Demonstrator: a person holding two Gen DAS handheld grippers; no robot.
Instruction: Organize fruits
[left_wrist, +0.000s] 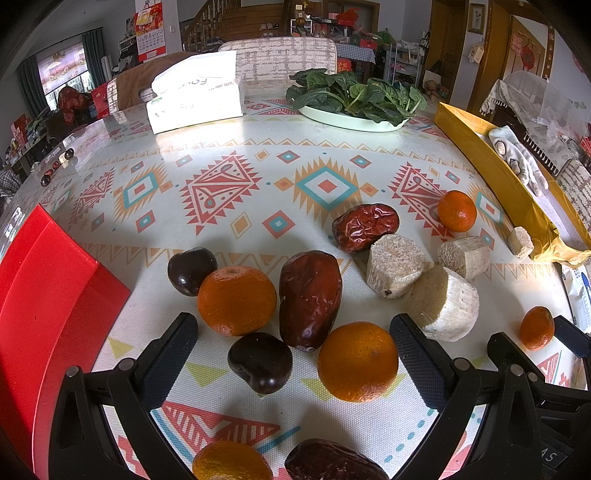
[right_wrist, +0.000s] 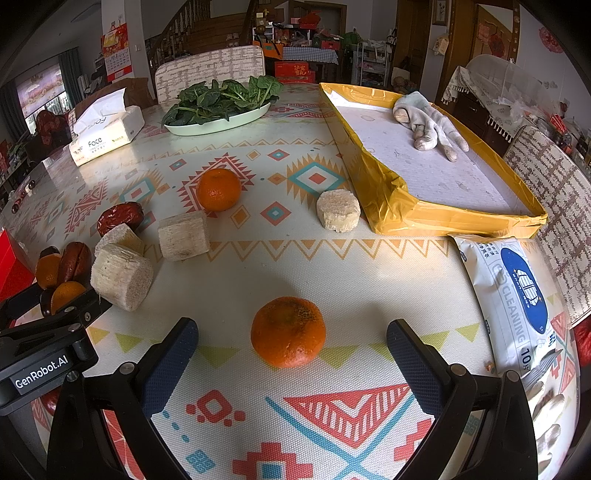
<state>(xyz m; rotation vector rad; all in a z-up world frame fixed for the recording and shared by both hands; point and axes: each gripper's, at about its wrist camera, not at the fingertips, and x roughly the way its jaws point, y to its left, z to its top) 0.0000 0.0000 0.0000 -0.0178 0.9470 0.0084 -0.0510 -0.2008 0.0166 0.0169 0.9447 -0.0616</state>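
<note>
R hand-held gripper (right_wrist: 291, 347), jaws wide & empty, has the lone tangerine (right_wrist: 288, 331) dead centre btwn its fingers on the surface, round so no axis; L hand-held gripper (left_wrist: 293, 350), also wide open, faces the pile.

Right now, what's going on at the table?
A person holds two grippers over scattered fruit; nothing is picked up yet. The right gripper is open around a lone orange, not touching it. The left gripper hangs open over a cluster of oranges, red dates and dark chestnuts. A red box sits to its left.
</note>
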